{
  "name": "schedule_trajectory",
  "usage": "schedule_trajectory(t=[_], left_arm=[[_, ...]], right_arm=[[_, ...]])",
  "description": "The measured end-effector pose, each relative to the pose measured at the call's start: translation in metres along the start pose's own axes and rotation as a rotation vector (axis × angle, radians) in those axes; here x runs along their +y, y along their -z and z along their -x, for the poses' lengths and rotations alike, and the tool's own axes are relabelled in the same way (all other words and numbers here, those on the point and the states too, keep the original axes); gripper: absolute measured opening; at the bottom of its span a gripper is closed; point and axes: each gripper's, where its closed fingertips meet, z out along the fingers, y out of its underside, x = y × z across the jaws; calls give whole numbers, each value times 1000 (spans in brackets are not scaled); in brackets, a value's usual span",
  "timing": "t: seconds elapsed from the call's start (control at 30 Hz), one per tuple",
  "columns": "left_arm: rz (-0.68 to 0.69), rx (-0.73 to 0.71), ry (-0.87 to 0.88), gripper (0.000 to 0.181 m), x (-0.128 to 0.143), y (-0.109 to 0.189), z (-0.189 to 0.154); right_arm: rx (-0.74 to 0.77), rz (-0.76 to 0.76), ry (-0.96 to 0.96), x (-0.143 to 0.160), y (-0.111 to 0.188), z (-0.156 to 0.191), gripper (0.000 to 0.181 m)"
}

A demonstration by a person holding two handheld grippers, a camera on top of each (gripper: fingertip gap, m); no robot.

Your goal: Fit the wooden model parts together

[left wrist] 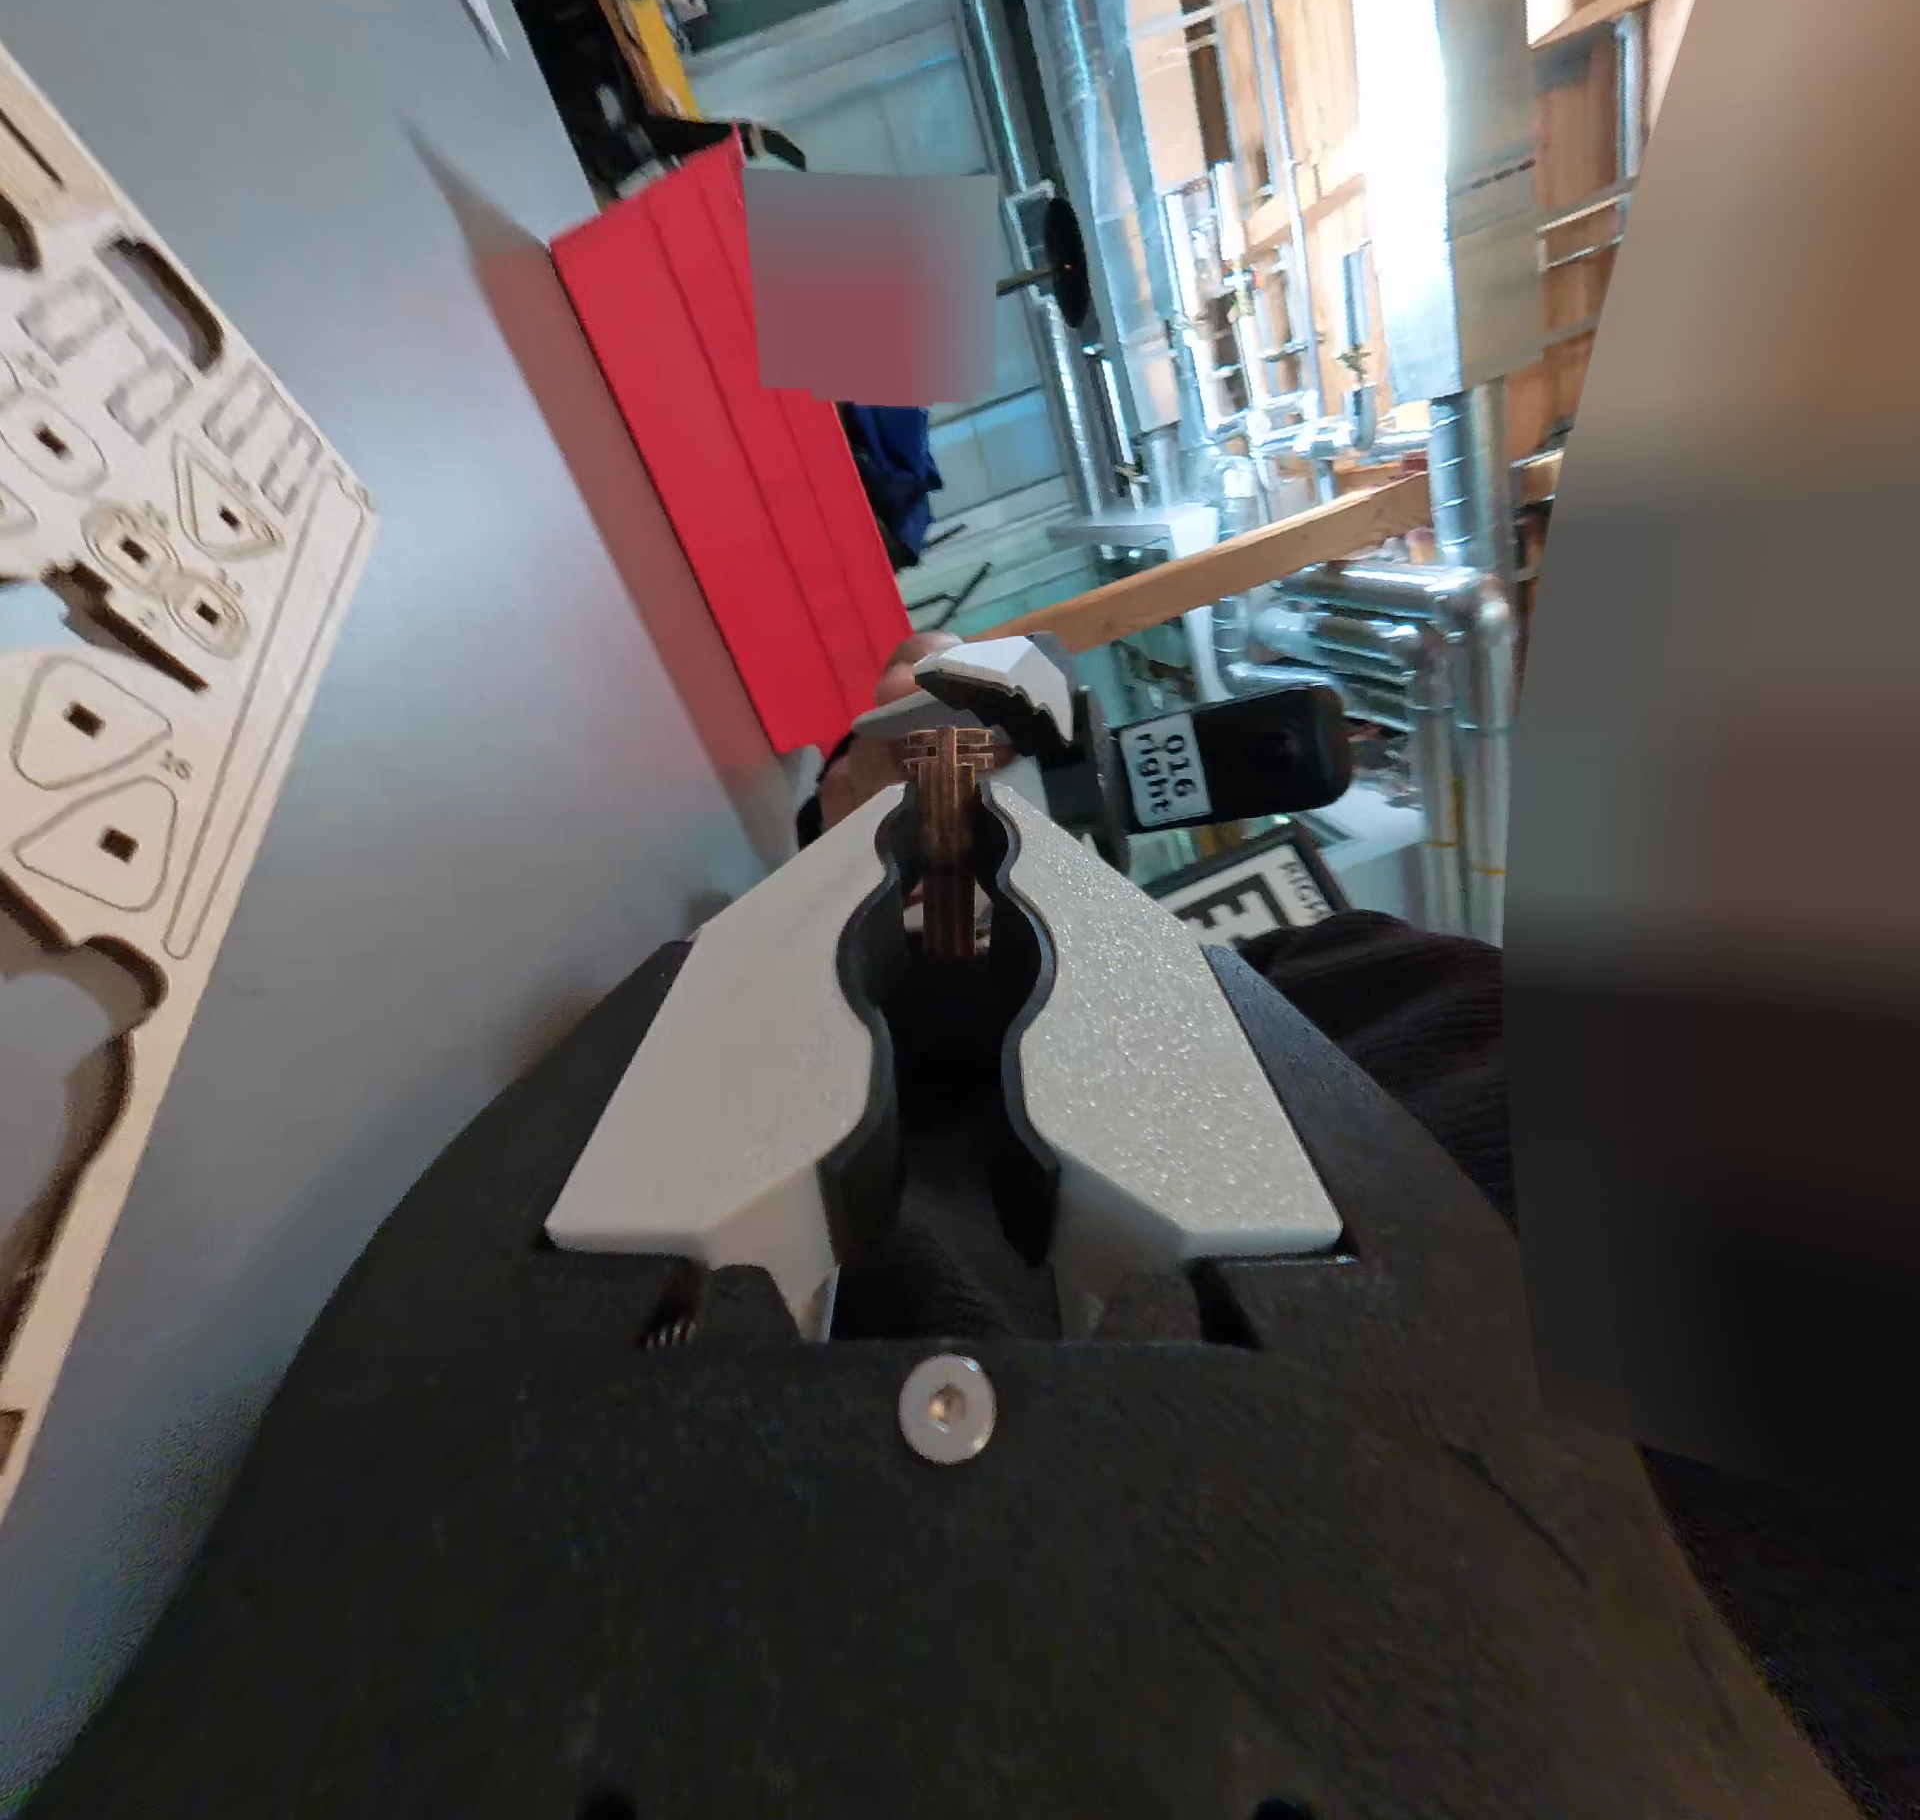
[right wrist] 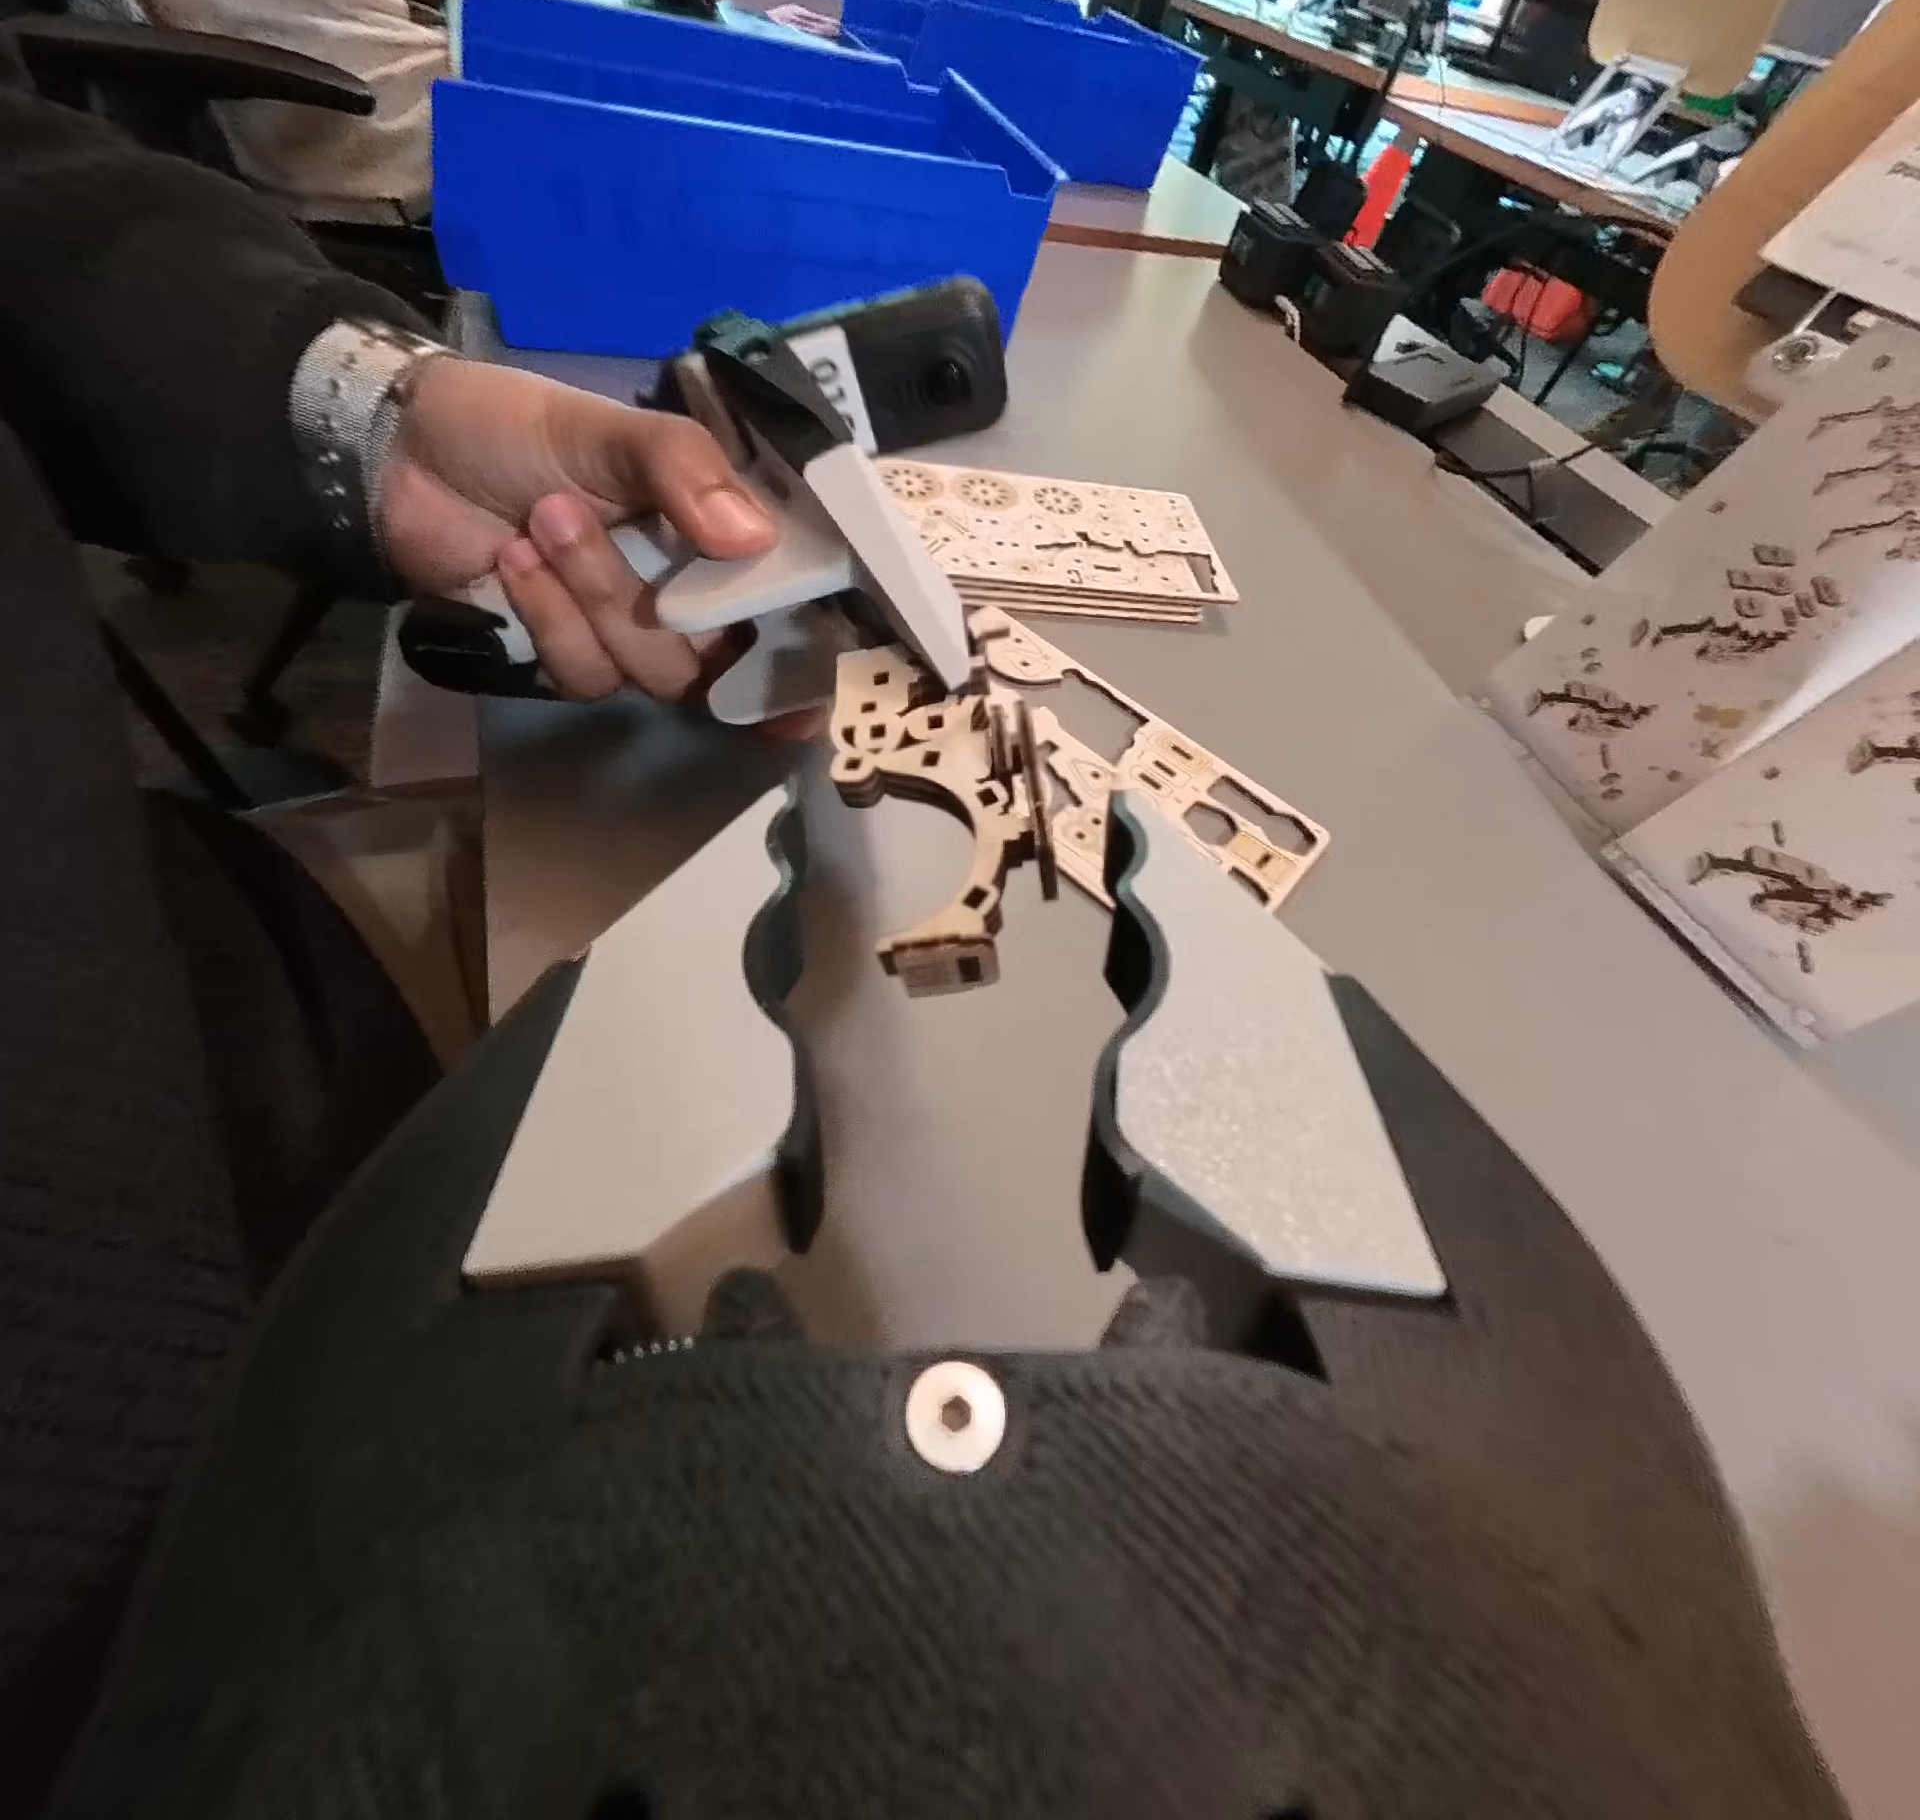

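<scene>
**Desk:** What do your two wrist cameras show?

**Operator:** In the left wrist view my left claw point(left wrist: 940, 814) is nearly closed, its grey fingers point(left wrist: 1132, 1022) pinching the wooden model assembly point(left wrist: 948, 866) edge-on, so I see only its layered brown edge and a notched cross-piece at the top. The right wrist view gives the assembly point(right wrist: 935, 794) side-on: a stack of pale plywood with a curved cut-out and small square holes, held above the grey counter point(right wrist: 1299, 544) at the left claw's tip.

**Desk:** And your right claw?

**Operator:** My right claw point(right wrist: 951, 861) is wide open with nothing in it, its fingers point(right wrist: 1236, 1064) either side of the assembly's lower end, not touching. In the left view it point(left wrist: 997, 690) sits just beyond the assembly's top; I cannot tell if it touches there.

**Desk:** Anything else on the counter?

**Operator:** A partly emptied plywood parts sheet point(right wrist: 1195, 794) lies beneath the assembly, a stack of uncut sheets point(right wrist: 1060, 534) behind it, blue bins point(right wrist: 727, 201) farther back, printed instruction pages point(right wrist: 1766, 731) propped at right.
</scene>
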Motion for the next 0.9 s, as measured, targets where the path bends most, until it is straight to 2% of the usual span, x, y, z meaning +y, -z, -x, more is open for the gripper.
schedule_trajectory(t=[0.07,0.17,0.27,0.37,0.47,0.63,0.9], left_arm=[[-35,-70,-95,6,-6,3,2],[-75,-169,-211,6,-10,3,4],[-77,-238,-280,6,-4,-1,6],[-72,-284,-300,6,1,-4,10],[-71,-297,-277,6,3,-4,15],[-68,-312,-256,6,6,-4,19],[-39,-336,-299,6,10,-5,21]], right_arm=[[47,31,27,1,1,-6,59],[140,137,166,8,-4,-9,57],[226,266,323,17,-13,-6,55],[280,367,396,24,-16,-7,49],[282,423,388,29,-16,-7,43],[256,462,366,35,-16,-5,42],[199,451,316,38,-15,-2,42]])
